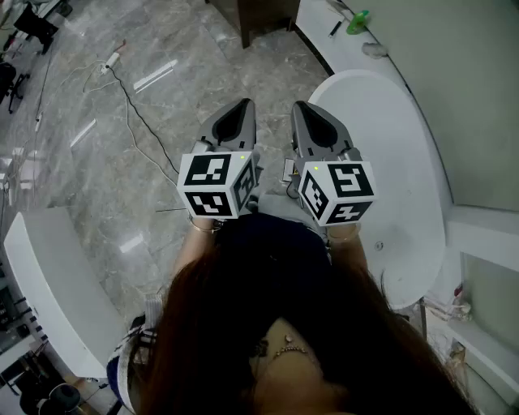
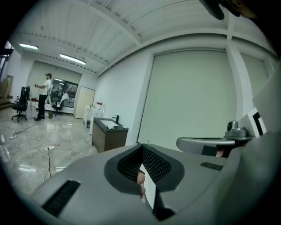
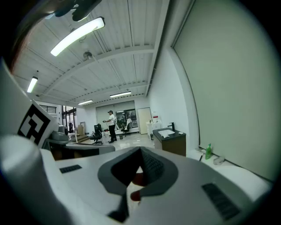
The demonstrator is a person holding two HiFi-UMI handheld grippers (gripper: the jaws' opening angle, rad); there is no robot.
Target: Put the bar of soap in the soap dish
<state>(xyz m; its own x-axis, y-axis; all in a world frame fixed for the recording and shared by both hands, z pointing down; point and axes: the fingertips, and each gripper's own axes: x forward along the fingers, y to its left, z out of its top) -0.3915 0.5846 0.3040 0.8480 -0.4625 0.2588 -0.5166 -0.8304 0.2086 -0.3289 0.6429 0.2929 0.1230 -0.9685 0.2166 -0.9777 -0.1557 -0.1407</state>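
No bar of soap or soap dish can be made out for certain. A small pale object [image 1: 375, 50] lies on the white ledge at the far right beside a green bottle [image 1: 358, 22]; what it is I cannot tell. My left gripper [image 1: 241, 105] and right gripper [image 1: 302, 107] are held side by side at chest height, pointing forward over the floor. Both have their jaws together with nothing between them. In the left gripper view the left gripper [image 2: 142, 148] faces a pale wall. From the right gripper view the right gripper [image 3: 140, 153] looks down the room, with the green bottle [image 3: 208, 151] at right.
A white curved counter [image 1: 405, 186] runs along my right. A dark vanity cabinet [image 1: 259, 16] stands ahead. A cable [image 1: 134, 109] trails over the marble floor. A white bench [image 1: 45, 275] is at left. Far off stands a person [image 2: 44, 94] near an office chair [image 2: 19, 110].
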